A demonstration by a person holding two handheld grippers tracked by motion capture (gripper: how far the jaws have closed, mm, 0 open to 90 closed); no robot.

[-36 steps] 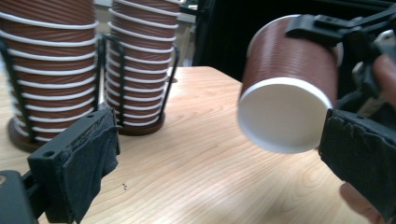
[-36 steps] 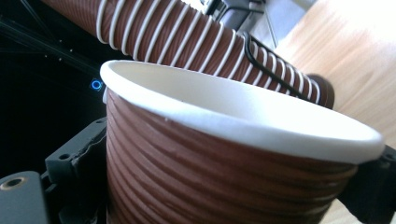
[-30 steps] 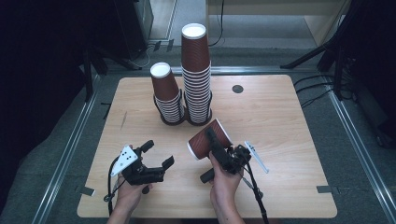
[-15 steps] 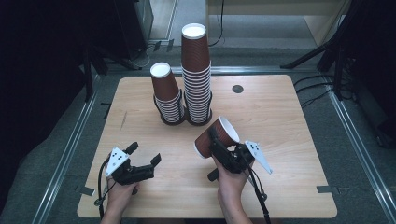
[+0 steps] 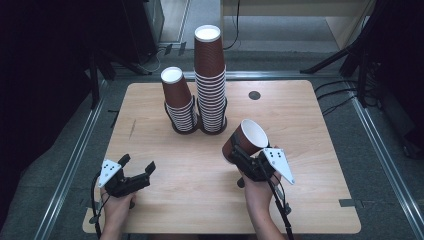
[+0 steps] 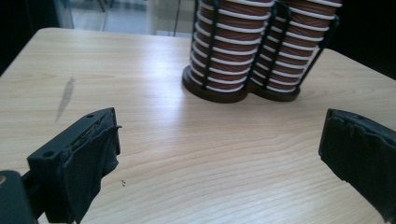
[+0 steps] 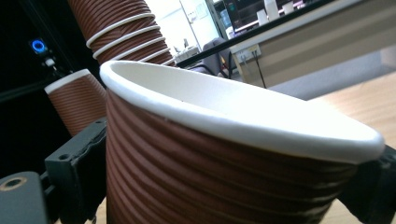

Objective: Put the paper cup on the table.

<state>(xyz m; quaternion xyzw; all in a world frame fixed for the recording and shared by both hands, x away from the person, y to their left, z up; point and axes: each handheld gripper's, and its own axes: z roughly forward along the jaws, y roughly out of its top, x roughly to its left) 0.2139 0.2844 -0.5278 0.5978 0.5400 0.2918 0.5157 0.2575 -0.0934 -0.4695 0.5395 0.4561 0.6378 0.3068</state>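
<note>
A brown ribbed paper cup (image 5: 246, 139) with a white rim is held tilted, mouth up and to the right, above the table's middle right. My right gripper (image 5: 239, 152) is shut on its wall; in the right gripper view the cup (image 7: 224, 158) sits between both jaws. Two stacks of upside-down brown cups stand in black wire holders at the back centre: a short stack (image 5: 179, 102) and a taller stack (image 5: 210, 80). Their bases show as the short stack (image 6: 229, 51) and tall stack (image 6: 294, 51) in the left gripper view. My left gripper (image 5: 137, 167) rests low at the front left, open and holding nothing.
The wooden table (image 5: 310, 125) has a small dark round hole (image 5: 254, 95) at the back right and a grey smudge (image 6: 65, 95) on its left side. Dark stands and cables lie on the floor around the table.
The right gripper has lifted the cup and turned it so its mouth faces more upward and to the right. The left gripper has drawn back toward the front left edge.
</note>
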